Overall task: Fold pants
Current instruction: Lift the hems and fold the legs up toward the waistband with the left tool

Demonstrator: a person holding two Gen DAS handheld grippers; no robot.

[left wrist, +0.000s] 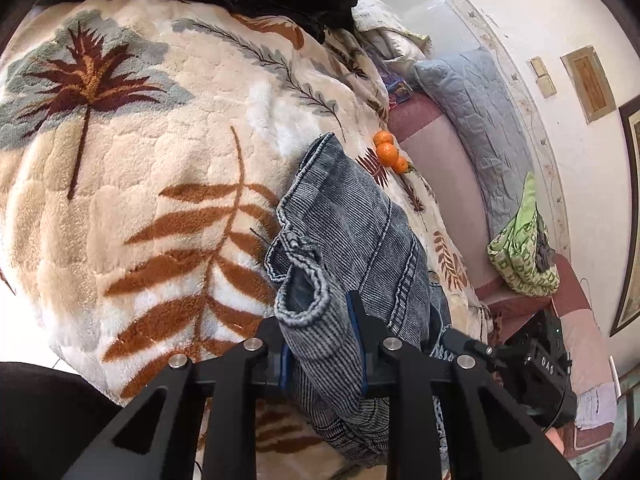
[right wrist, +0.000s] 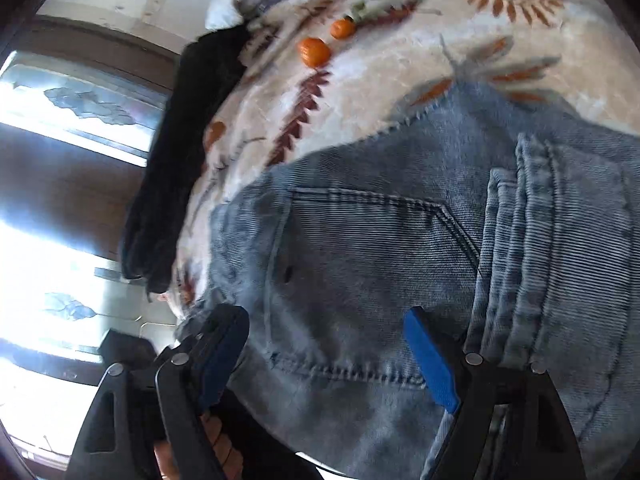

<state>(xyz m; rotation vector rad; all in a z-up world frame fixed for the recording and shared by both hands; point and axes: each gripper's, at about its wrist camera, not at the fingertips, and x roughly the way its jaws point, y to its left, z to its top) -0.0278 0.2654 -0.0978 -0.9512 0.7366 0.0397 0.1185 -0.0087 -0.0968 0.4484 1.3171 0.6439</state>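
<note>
Leaf-print blanket (left wrist: 132, 184) under clamped jeans (left wrist: 352, 216)

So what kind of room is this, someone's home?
Most likely a bedroom at home: the jeans lie on a plush leaf-patterned blanket spread over a bed, a quilted grey-blue pillow leans against the wall, and tangerines sit beside them.

Pants (left wrist: 352, 216) on the blanket (left wrist: 160, 152), oranges (left wrist: 387, 154) just beyond, pillow (left wrist: 476, 120) behind.

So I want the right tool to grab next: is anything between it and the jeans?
Nothing visible. The right tool hangs open directly over the jeans; the oranges lie well beyond on the blanket.
</note>
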